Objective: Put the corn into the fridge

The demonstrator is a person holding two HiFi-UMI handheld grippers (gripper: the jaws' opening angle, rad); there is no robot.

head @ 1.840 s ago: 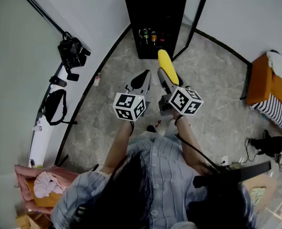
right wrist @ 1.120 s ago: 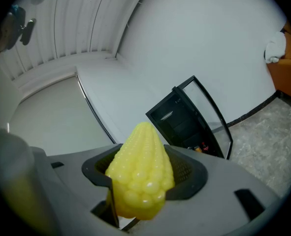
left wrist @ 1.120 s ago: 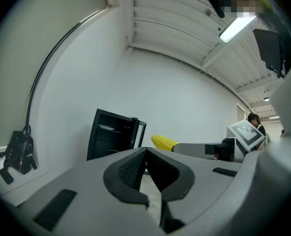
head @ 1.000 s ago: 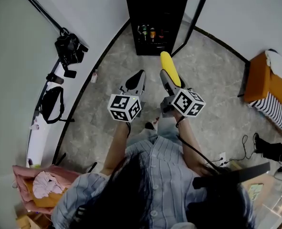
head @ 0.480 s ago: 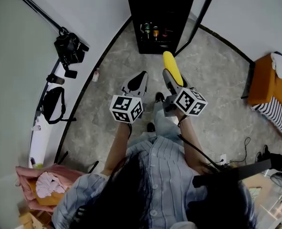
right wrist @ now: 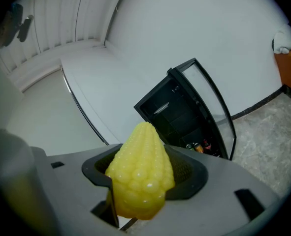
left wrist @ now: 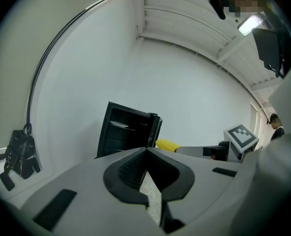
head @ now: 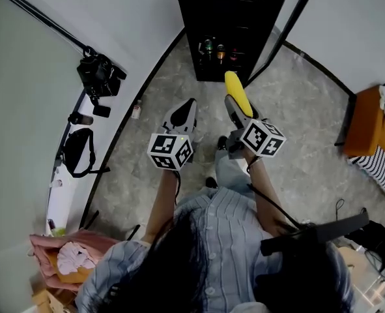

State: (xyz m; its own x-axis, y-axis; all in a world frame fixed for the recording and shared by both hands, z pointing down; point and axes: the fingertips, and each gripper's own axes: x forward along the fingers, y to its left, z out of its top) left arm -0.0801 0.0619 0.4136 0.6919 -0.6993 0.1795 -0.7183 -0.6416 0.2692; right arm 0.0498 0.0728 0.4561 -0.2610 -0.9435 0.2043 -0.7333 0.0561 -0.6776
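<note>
Right gripper view, corn (right wrist: 138,173): clamped between the jaws of the right hand-held gripper (head: 236,109), tip pointing at the fridge; carried in the air short of the opening, probably to go in tip first.
Left hand-held gripper (left wrist: 147,181): jaws together, nothing between them; held beside the right one, seemingly idle since the door needs no pull.
Fridge (head: 226,18): on the floor against the wall, glass door (head: 290,18) swung wide.
Bottles (head: 218,49): on a low shelf inside.
Hard to make out: upper shelves dark, free room there unclear; corn's butt end buried in the jaws.
</note>
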